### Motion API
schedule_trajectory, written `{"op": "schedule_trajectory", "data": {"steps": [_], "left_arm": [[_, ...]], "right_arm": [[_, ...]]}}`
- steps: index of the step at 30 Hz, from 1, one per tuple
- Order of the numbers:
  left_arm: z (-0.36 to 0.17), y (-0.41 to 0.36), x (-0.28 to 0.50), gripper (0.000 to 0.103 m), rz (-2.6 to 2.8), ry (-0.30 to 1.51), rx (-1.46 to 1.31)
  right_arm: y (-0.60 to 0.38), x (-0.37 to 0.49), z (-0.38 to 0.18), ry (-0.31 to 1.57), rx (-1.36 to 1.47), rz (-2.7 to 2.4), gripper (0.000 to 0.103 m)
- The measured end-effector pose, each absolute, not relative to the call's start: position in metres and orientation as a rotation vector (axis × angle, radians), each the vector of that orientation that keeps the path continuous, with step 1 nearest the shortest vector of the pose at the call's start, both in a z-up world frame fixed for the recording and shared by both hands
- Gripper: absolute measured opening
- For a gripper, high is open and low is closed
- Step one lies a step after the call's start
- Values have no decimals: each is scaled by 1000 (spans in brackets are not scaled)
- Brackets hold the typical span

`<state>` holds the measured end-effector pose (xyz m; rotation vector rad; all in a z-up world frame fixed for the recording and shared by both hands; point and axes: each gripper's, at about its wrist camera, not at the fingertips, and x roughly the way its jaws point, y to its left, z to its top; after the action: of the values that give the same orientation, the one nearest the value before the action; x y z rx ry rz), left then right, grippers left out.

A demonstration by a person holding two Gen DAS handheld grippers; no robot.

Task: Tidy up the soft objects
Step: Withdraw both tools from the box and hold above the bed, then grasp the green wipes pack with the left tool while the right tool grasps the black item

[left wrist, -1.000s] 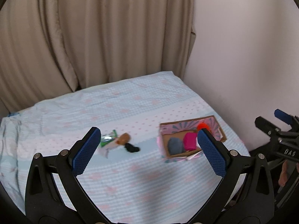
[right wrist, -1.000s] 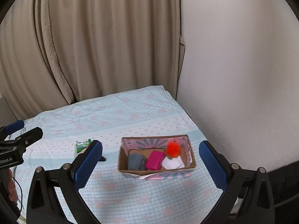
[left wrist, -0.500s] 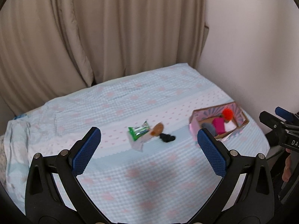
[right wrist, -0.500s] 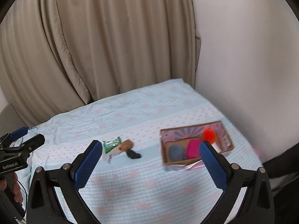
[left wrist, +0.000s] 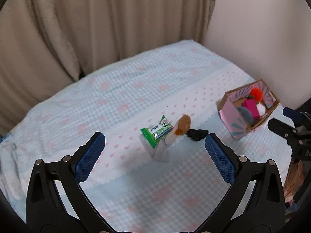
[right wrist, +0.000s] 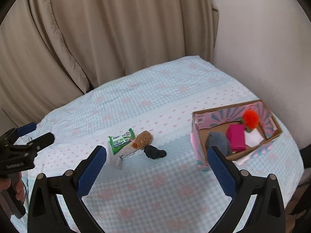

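The grey soft object in the cardboard box is partly hidden by a blue finger pad; the print on the green packet cannot be read. The clear wrapper under the packet is mostly covered.

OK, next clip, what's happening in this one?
A person holds two grippers over a bed, tidying soft items. Both the left gripper and right gripper are open and empty. A cardboard box already holds several soft things, including an orange pom-pom. A green packet, brown plush and black item lie loose on the cover.
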<state>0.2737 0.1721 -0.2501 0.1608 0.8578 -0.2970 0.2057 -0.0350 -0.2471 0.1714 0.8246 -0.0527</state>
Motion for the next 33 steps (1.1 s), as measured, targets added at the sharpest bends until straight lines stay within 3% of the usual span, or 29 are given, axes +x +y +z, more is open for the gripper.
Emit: {"op": "schedule_trajectory", "data": {"steps": [17, 23, 29, 33], "left_arm": [[-440, 119, 398, 92, -477, 1048, 521], [-476, 107, 415, 77, -501, 1104, 579], [-488, 104, 427, 72, -530, 1106, 595], [-496, 98, 431, 52, -576, 1134, 573]], "right_arm": [[-26, 299, -403, 942, 70, -15, 103], [-22, 321, -442, 976, 19, 15, 103], [-15, 339, -467, 1006, -4, 45, 91], [-9, 347, -482, 1033, -29, 60, 74]]}}
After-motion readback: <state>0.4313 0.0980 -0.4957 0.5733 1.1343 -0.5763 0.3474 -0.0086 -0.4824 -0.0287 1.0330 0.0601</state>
